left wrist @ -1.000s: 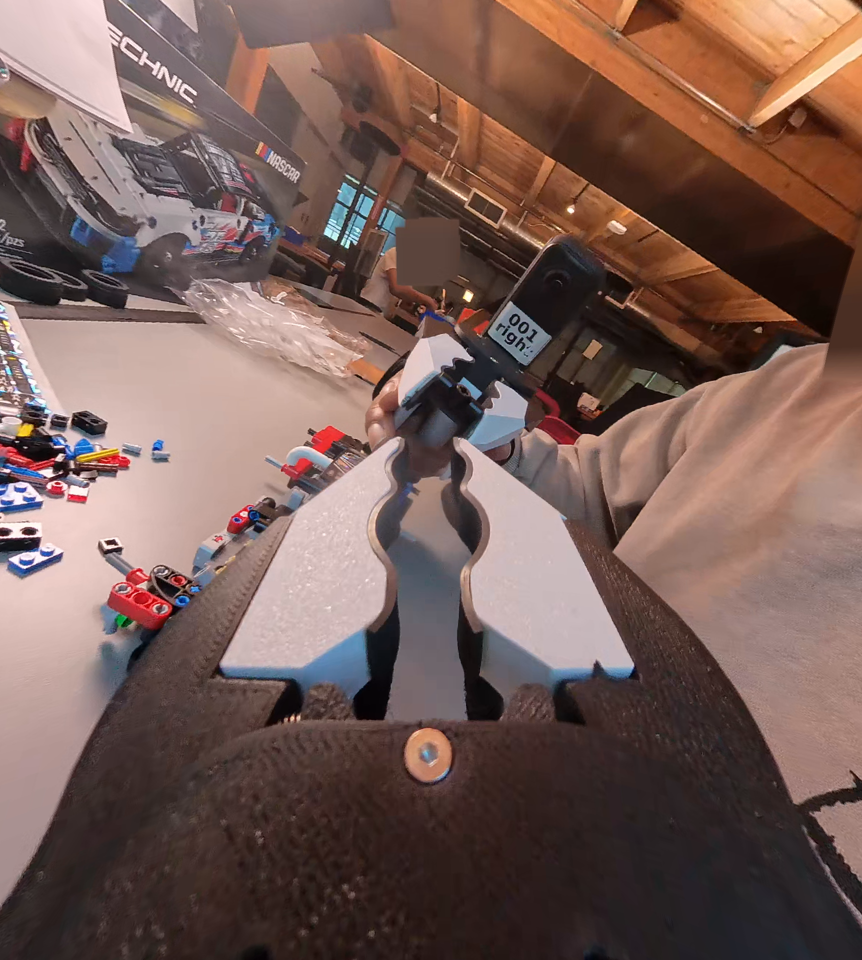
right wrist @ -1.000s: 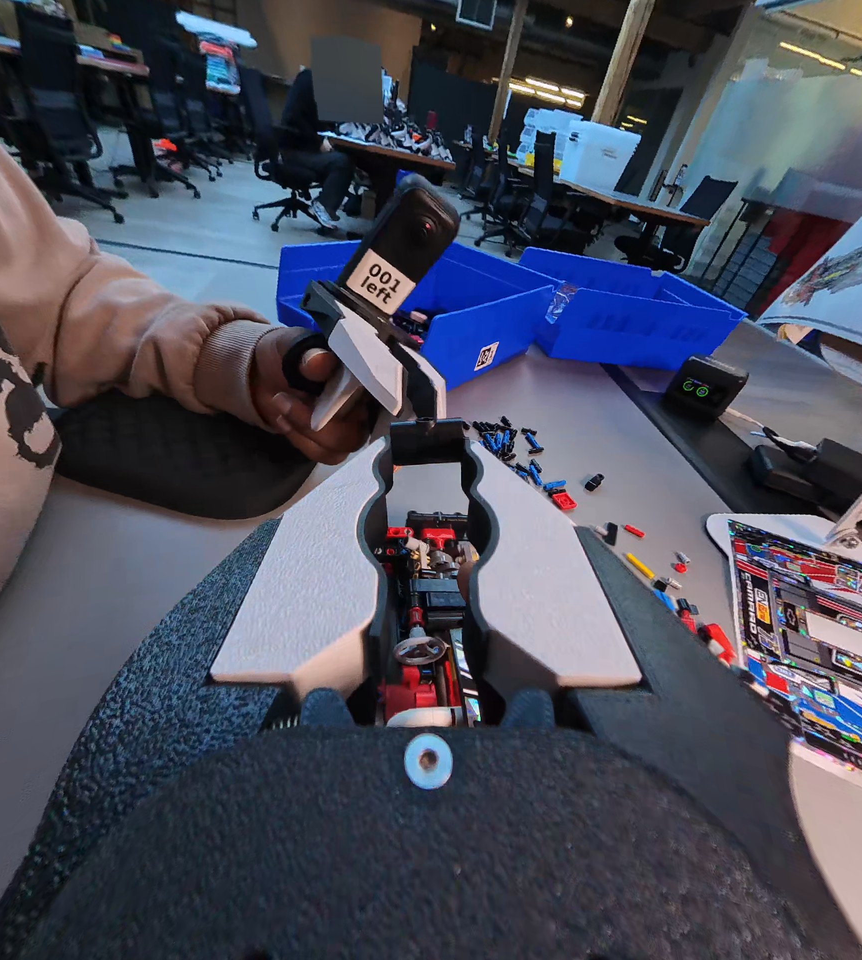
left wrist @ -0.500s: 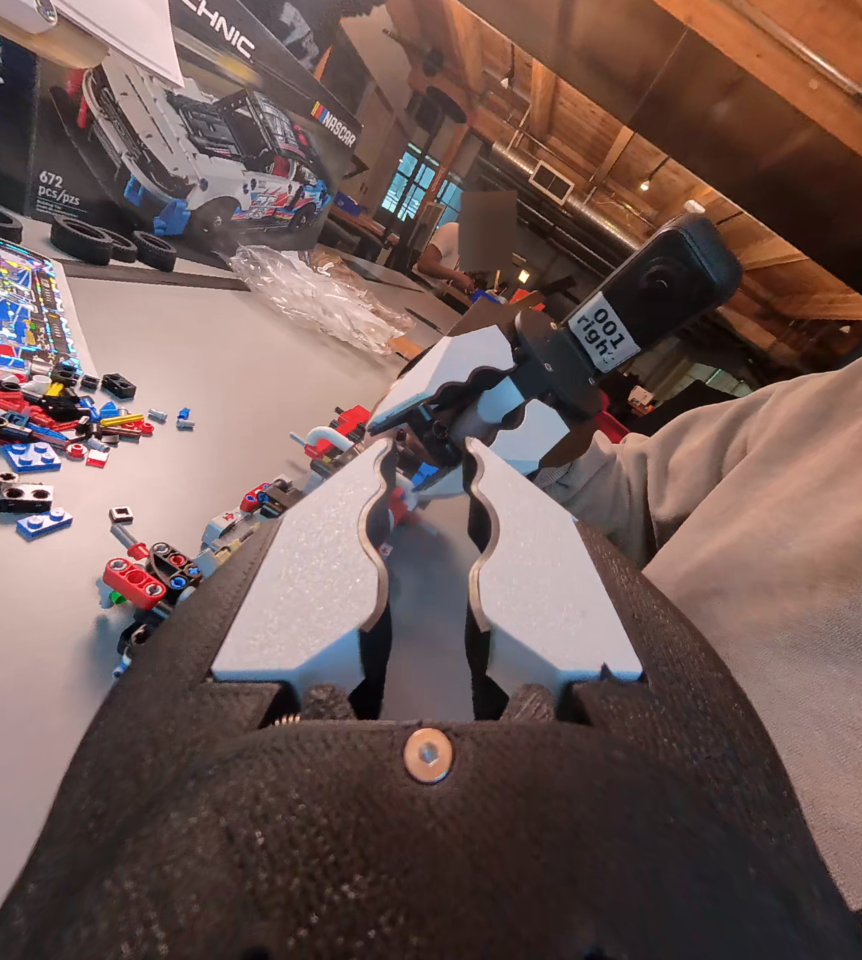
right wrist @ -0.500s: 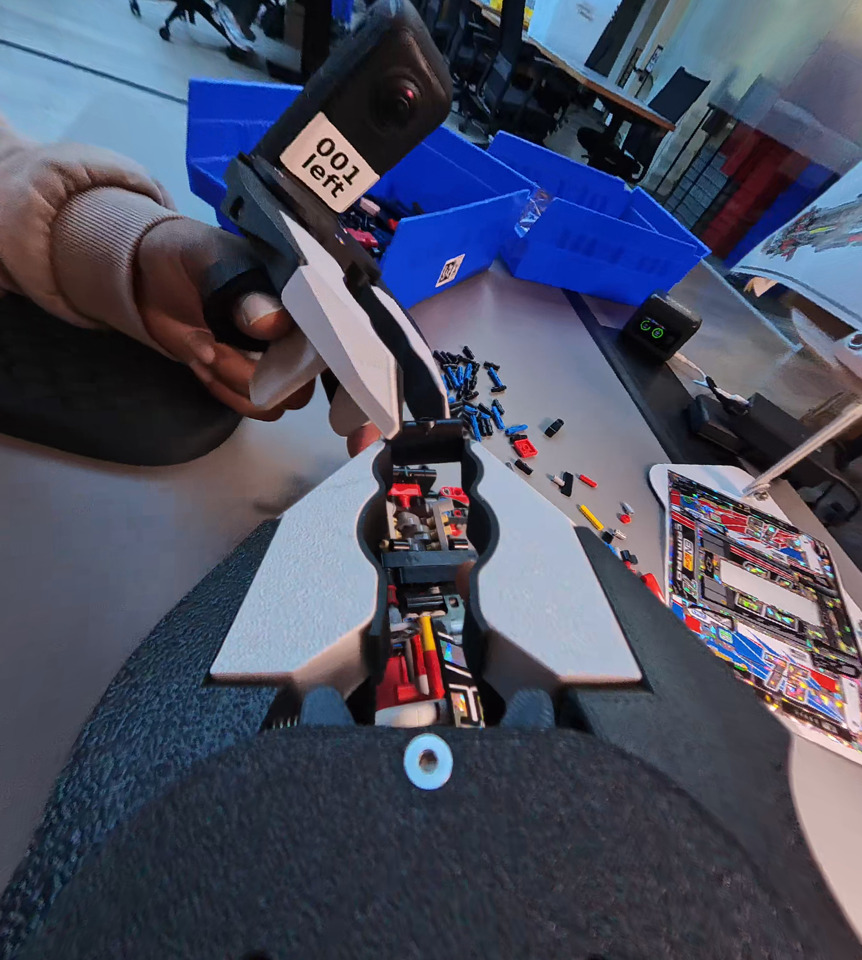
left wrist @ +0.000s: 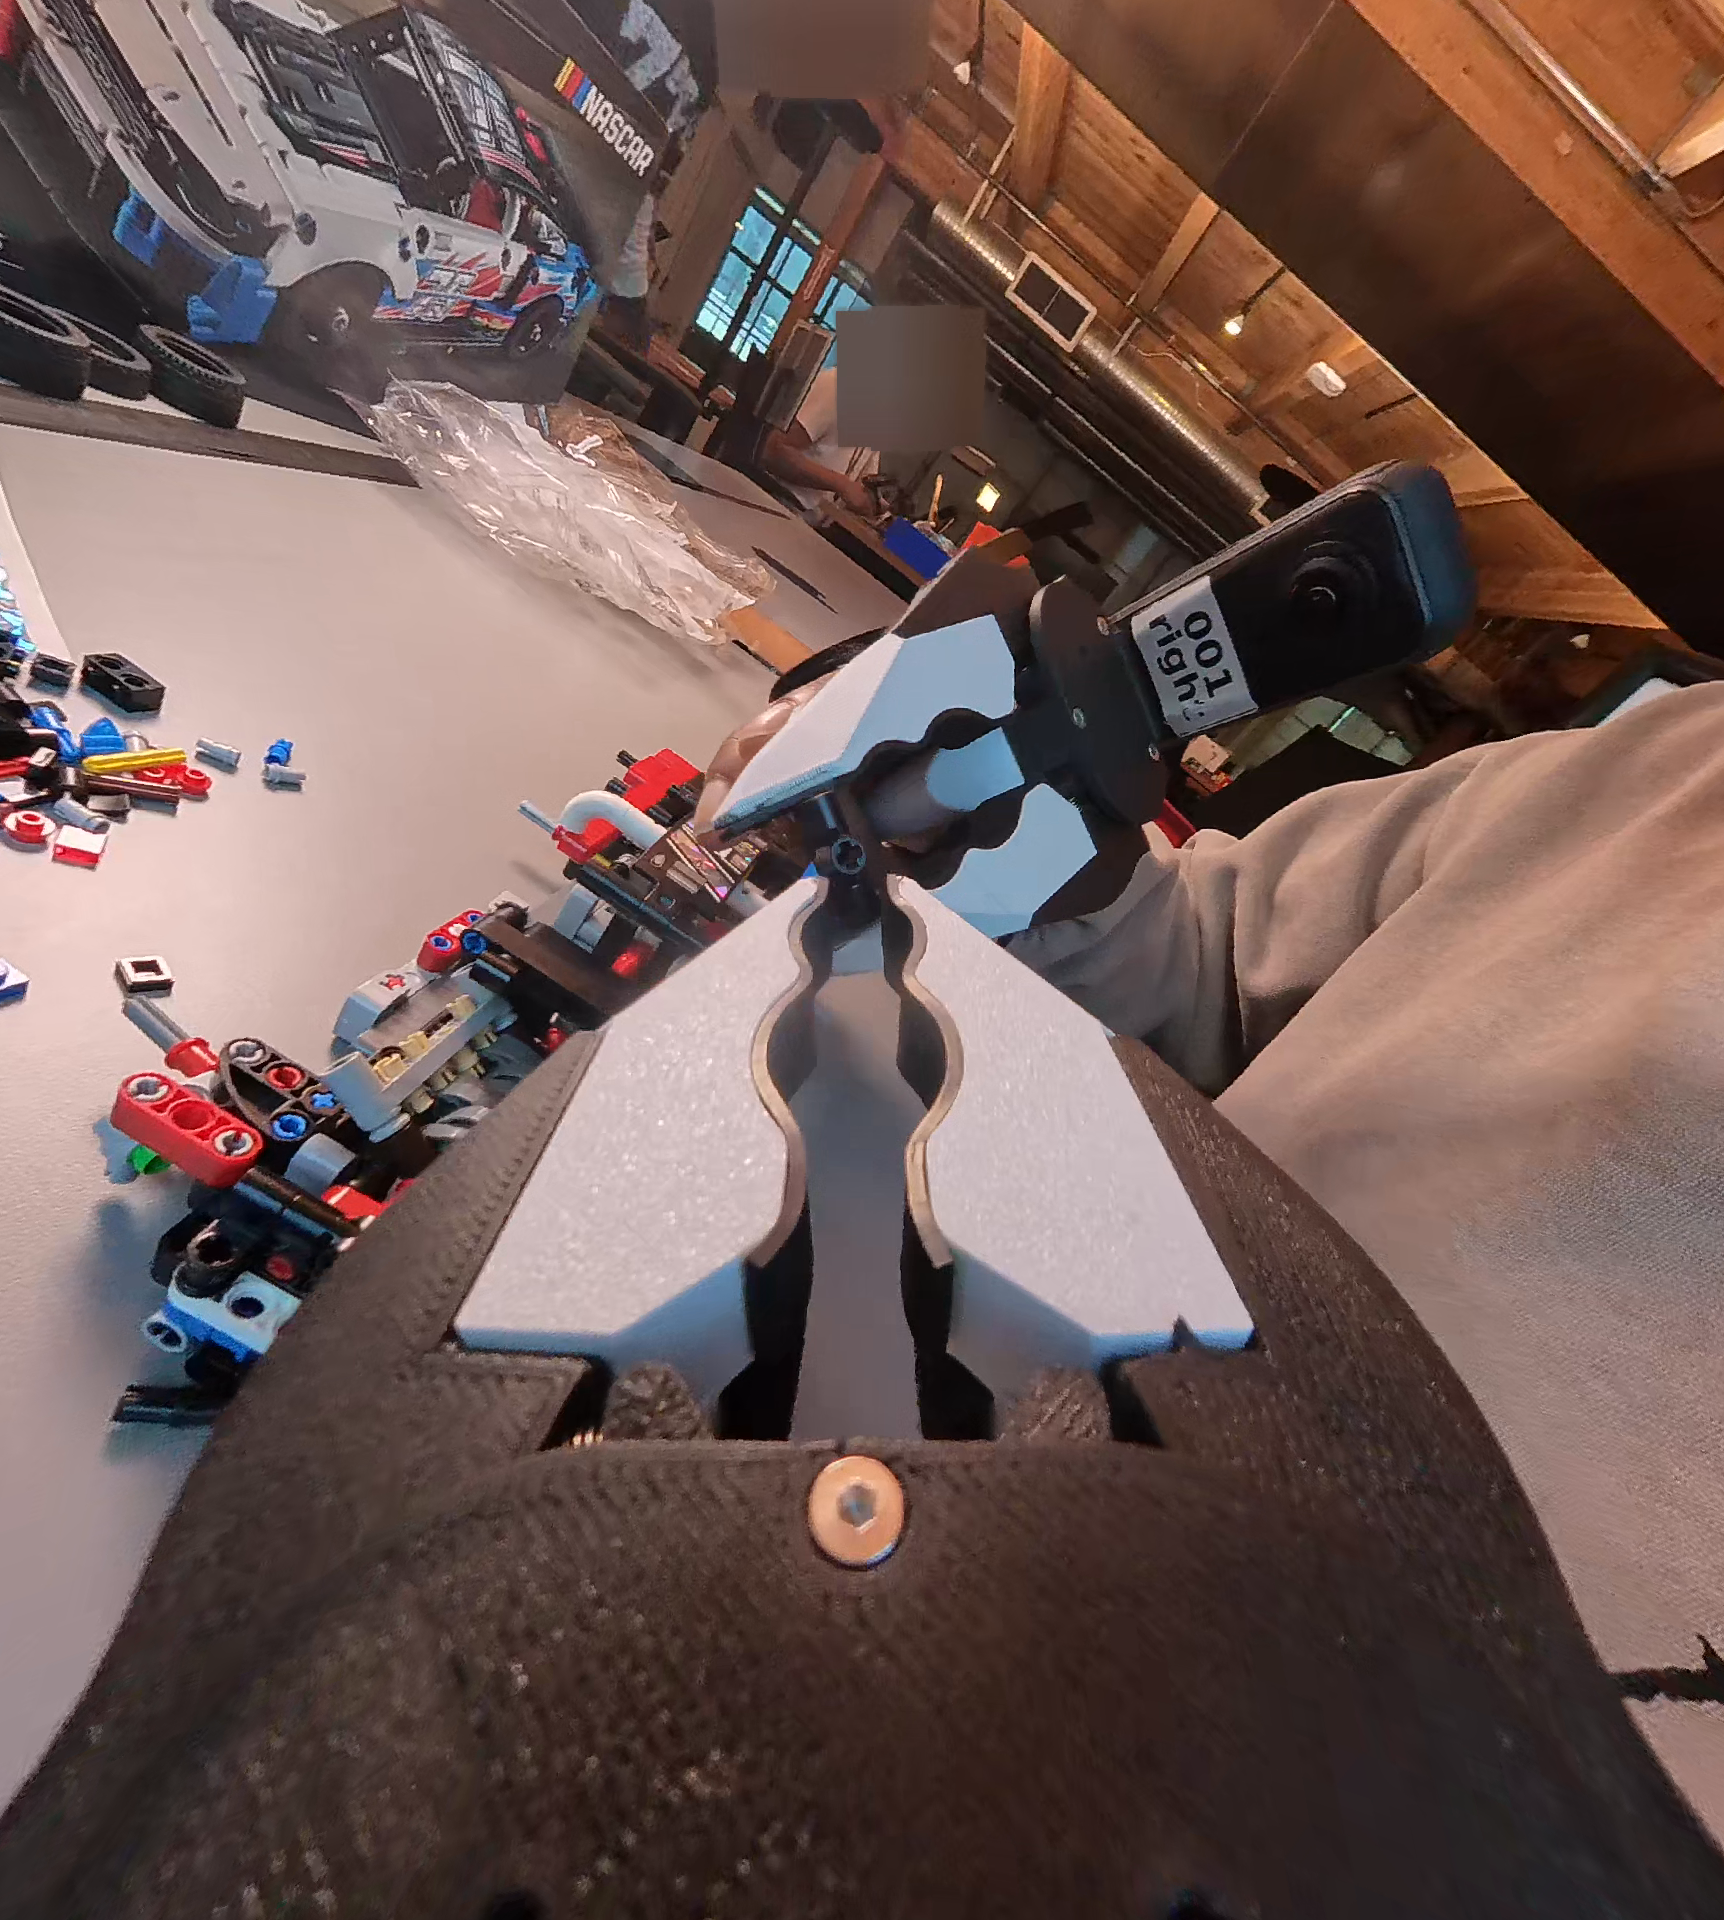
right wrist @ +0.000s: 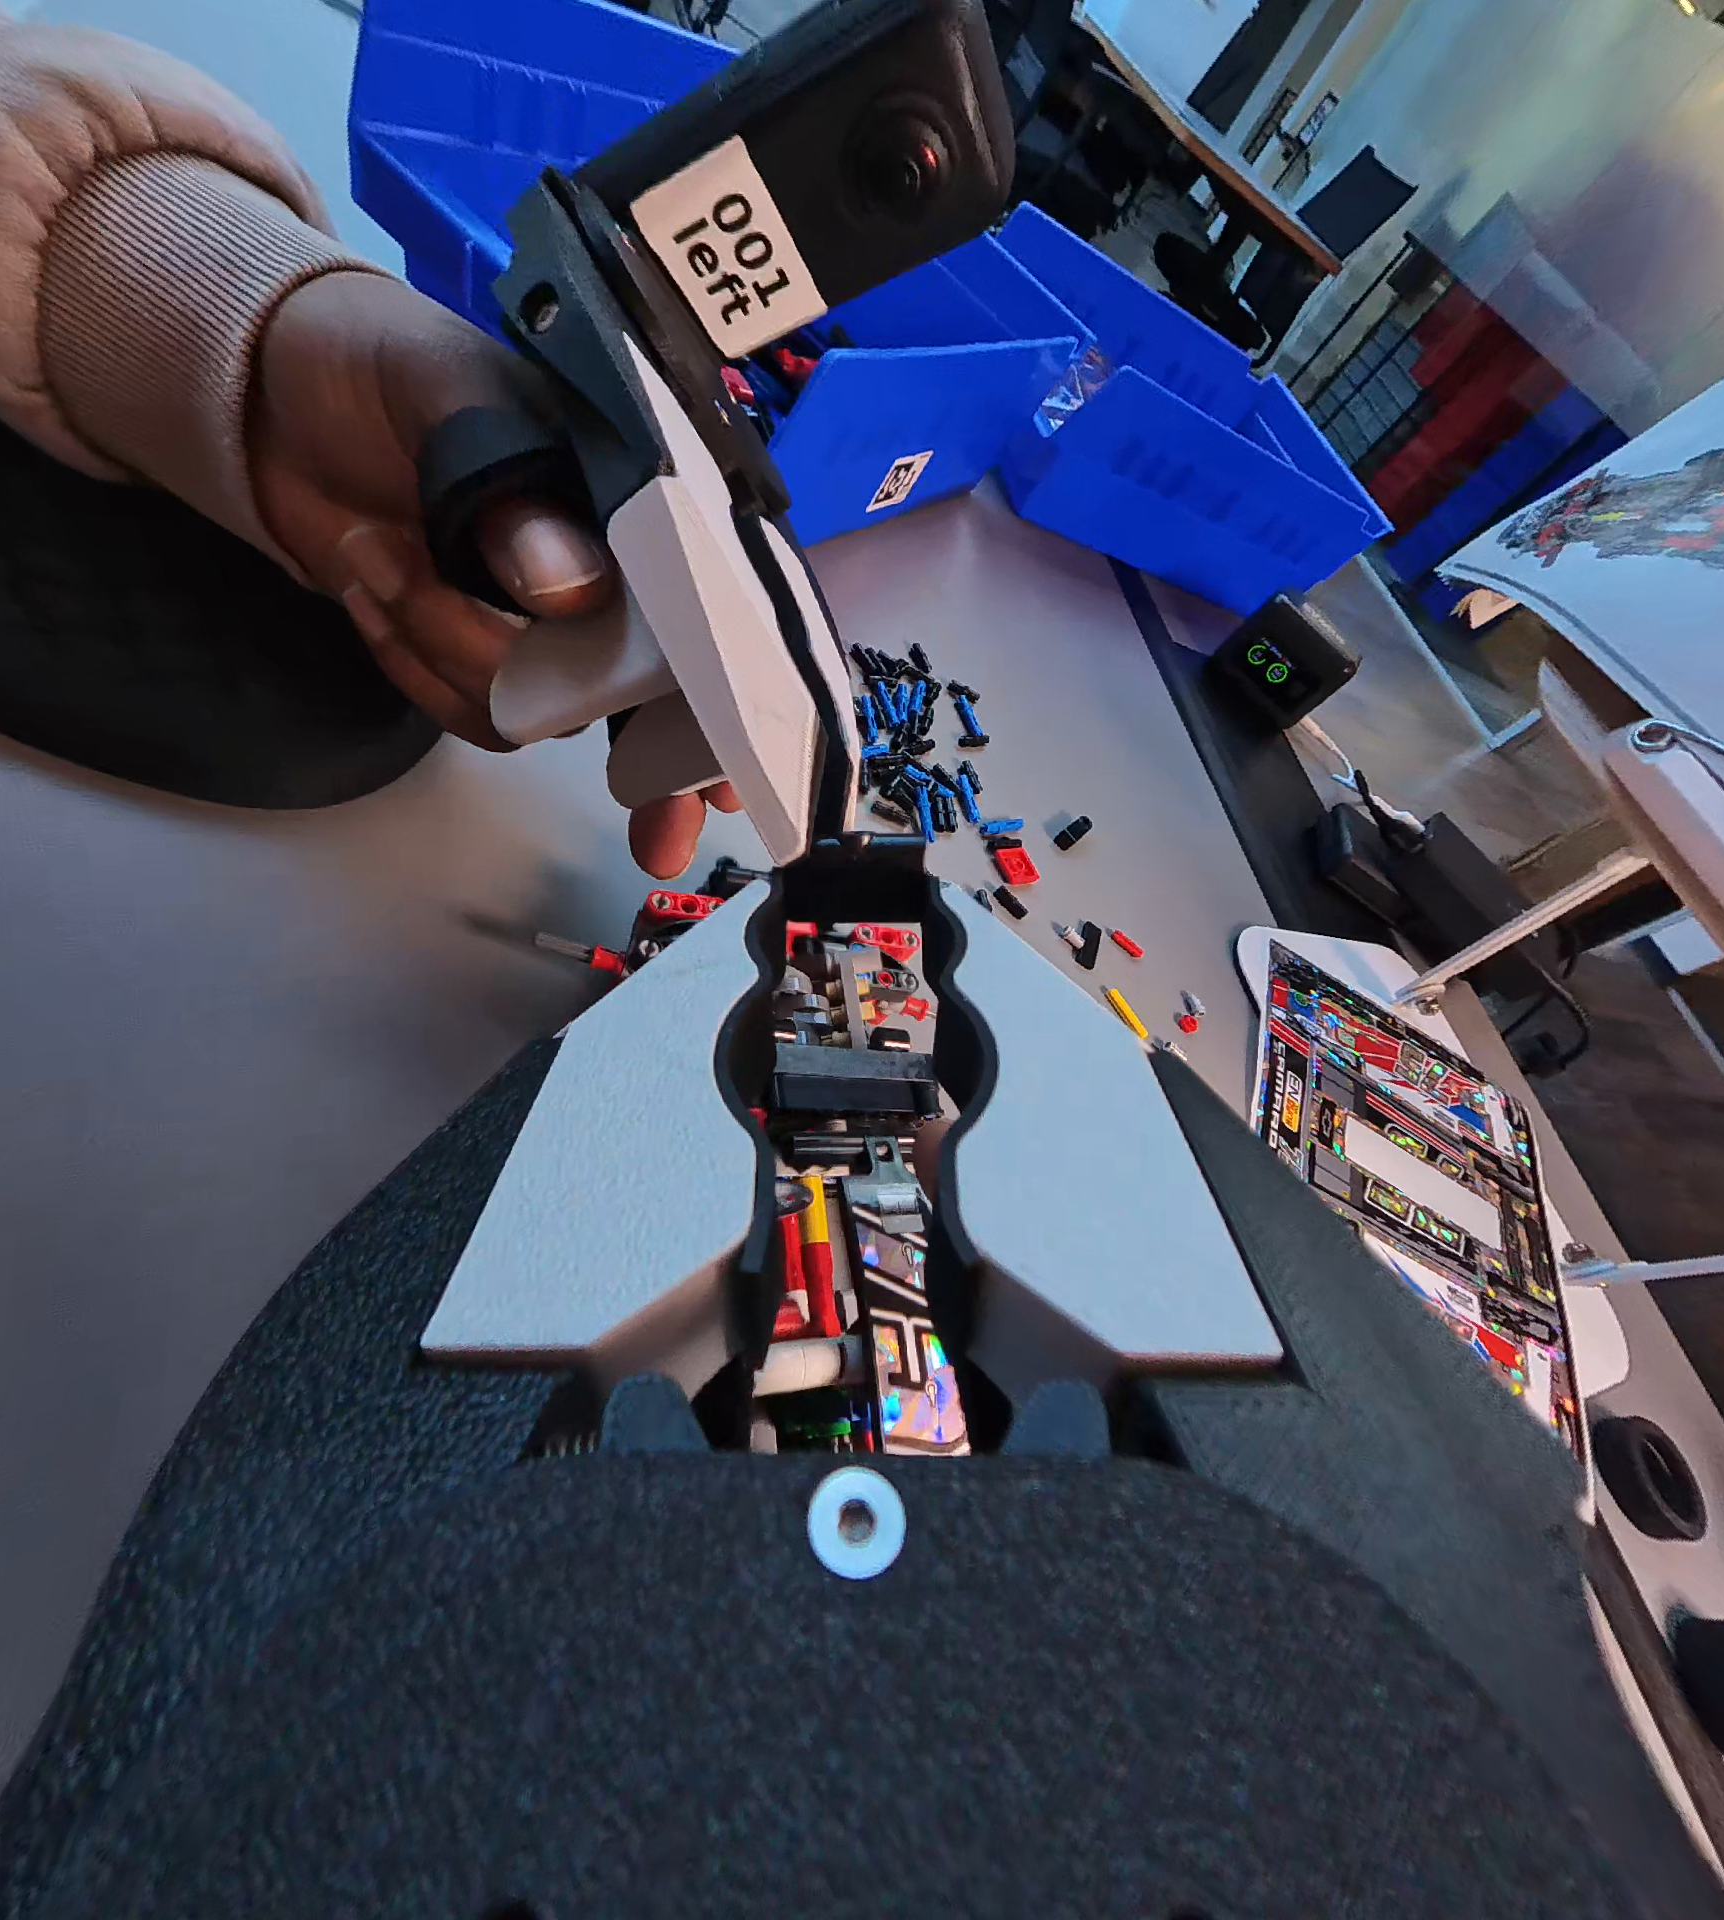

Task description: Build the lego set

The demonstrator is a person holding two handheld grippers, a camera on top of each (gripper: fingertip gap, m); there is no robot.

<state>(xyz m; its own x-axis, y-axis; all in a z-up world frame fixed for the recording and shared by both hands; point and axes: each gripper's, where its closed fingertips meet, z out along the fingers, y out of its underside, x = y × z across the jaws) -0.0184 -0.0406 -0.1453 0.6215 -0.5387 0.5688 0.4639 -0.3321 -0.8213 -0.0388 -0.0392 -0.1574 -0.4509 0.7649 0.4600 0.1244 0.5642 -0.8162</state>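
Observation:
My right gripper [right wrist: 853, 894] is shut on the part-built lego car chassis [right wrist: 853, 1081], whose black end block sits between its fingertips. The chassis also shows in the left wrist view [left wrist: 546, 966], stretching left over the grey table [left wrist: 338, 644]. My left gripper [left wrist: 847, 891] is shut on a small black pin with a cross-shaped end [left wrist: 845, 857] that stands at the chassis end, right by the right gripper's fingers [left wrist: 868, 717]. In the right wrist view the left gripper [right wrist: 816, 831] comes down from above onto that black end block.
Loose bricks [left wrist: 6, 769], tyres [left wrist: 16, 332], the set's box [left wrist: 297, 187] and a plastic bag [left wrist: 567, 509] lie to the left. A pile of black and blue pins [right wrist: 915, 738], blue bins [right wrist: 1097, 436], a sticker sheet [right wrist: 1398, 1143] and a small black device [right wrist: 1279, 665] lie beyond. The grippers are tip to tip, or close to it.
My left gripper opened wider, moved in to the chassis end and closed on the black pin. The right gripper kept its hold on the chassis and tilted down toward the table.

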